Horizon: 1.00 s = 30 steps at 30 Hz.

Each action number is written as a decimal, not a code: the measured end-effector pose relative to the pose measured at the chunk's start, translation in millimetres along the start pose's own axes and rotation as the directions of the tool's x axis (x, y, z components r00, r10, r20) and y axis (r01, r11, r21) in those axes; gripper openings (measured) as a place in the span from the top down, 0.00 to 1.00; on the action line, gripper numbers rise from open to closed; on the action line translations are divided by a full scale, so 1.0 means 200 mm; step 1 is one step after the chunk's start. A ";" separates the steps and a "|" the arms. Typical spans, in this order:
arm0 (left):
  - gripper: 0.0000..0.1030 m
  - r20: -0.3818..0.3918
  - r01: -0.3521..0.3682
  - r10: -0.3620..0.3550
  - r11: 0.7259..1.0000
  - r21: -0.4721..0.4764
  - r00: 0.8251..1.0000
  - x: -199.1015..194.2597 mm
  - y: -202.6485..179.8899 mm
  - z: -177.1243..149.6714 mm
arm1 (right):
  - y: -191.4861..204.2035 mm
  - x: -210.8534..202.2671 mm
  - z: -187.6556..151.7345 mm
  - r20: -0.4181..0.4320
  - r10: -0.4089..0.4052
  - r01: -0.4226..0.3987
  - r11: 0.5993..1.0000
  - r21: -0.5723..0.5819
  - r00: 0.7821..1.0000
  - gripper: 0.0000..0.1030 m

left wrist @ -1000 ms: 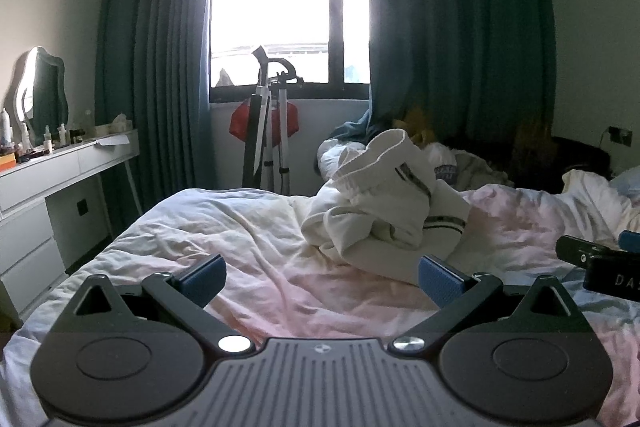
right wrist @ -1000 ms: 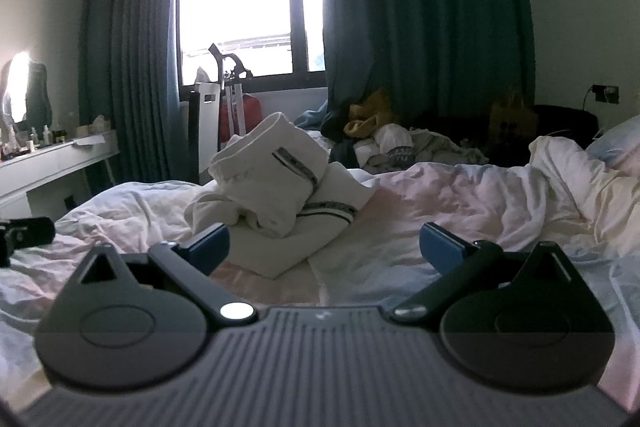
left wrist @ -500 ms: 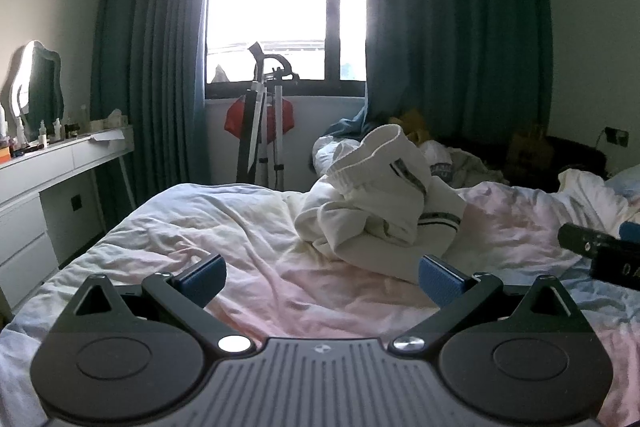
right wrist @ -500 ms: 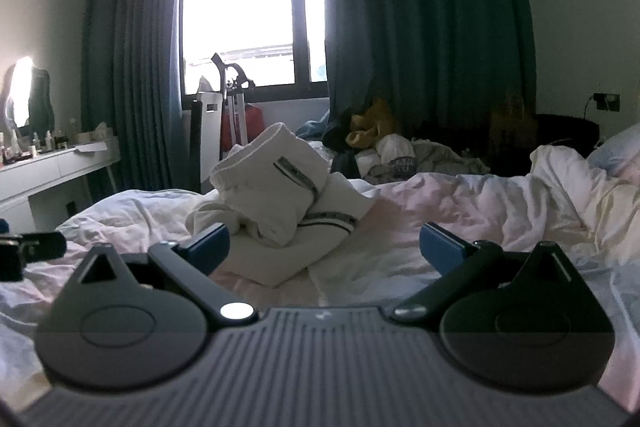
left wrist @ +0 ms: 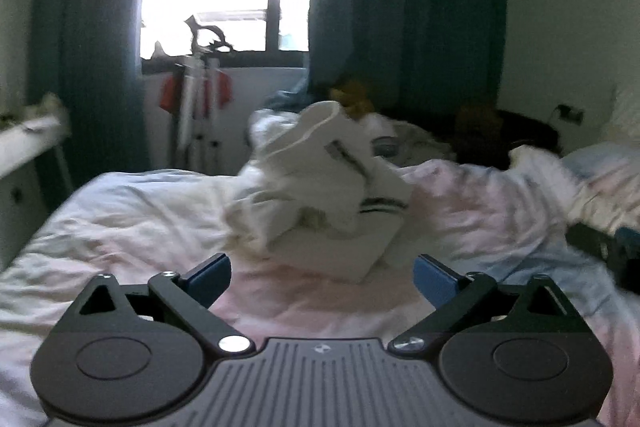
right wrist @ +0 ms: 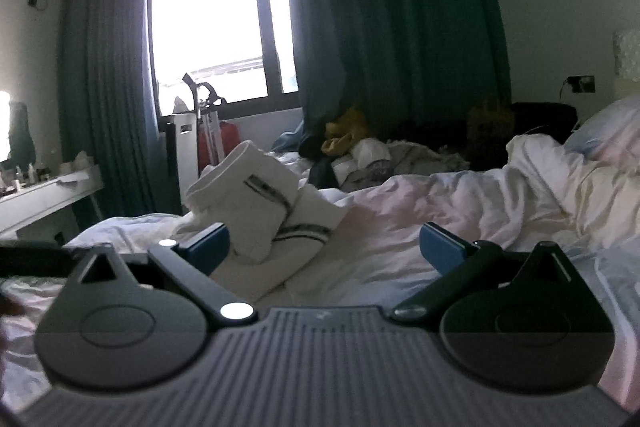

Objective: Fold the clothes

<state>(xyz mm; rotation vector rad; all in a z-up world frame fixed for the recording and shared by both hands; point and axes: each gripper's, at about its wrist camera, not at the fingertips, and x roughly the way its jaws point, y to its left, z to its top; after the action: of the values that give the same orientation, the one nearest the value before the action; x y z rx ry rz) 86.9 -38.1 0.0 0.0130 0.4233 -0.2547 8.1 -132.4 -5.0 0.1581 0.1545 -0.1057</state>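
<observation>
Since a second ago your left view has swung right and gone blurry: the dresser has slid to the frame edge, and the white garment pile (left wrist: 320,187) now sits dead centre ahead of your left gripper (left wrist: 322,277). In the right view that same pile (right wrist: 260,211) has drifted left and lower, and is now partly behind the left blue pad (right wrist: 208,243) of your right gripper (right wrist: 324,247).

The pile is a crumpled white garment with dark striped trim, heaped on the pinkish-white duvet (left wrist: 140,227), near the middle of the bed, its top part standing up like a cuff.

Both of your grippers have their jaws spread wide with nothing between them; neither touches the cloth.

Your right gripper's dark body shows at the left view's right edge (left wrist: 600,247), low over the duvet.

Farther out: pillows (right wrist: 600,139) on the right, more clothes (right wrist: 360,151) heaped behind the bed, teal curtains (right wrist: 400,27), the bright window (right wrist: 216,19), and a white dresser (right wrist: 40,199) on the left.
</observation>
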 end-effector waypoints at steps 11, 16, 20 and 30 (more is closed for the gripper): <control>0.11 -0.049 0.054 -0.057 0.997 -0.056 0.997 0.74 -0.17 0.23 | -0.04 0.08 -0.03 0.000 0.005 -0.005 1.000 0.030 1.000 0.00; 0.13 0.045 -0.012 0.011 1.000 0.022 0.999 1.04 -0.20 0.41 | -0.09 0.15 -0.09 -0.059 0.021 -0.016 0.997 0.075 0.998 0.00; 0.13 0.097 -0.046 0.037 0.995 0.089 0.995 1.27 -0.19 0.55 | -0.14 0.24 -0.14 -0.110 0.037 -0.021 0.990 0.139 0.993 0.00; 0.36 -0.008 -0.016 0.017 0.983 0.183 1.000 1.76 -0.19 0.72 | -0.16 0.44 -0.30 -0.210 0.079 -0.043 0.984 0.172 0.975 0.00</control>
<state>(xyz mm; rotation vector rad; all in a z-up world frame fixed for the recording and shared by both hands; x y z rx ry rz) 444.8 -169.6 -11.1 0.1979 0.4079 -0.2767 82.6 -162.2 -82.6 0.3419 0.3579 -0.0396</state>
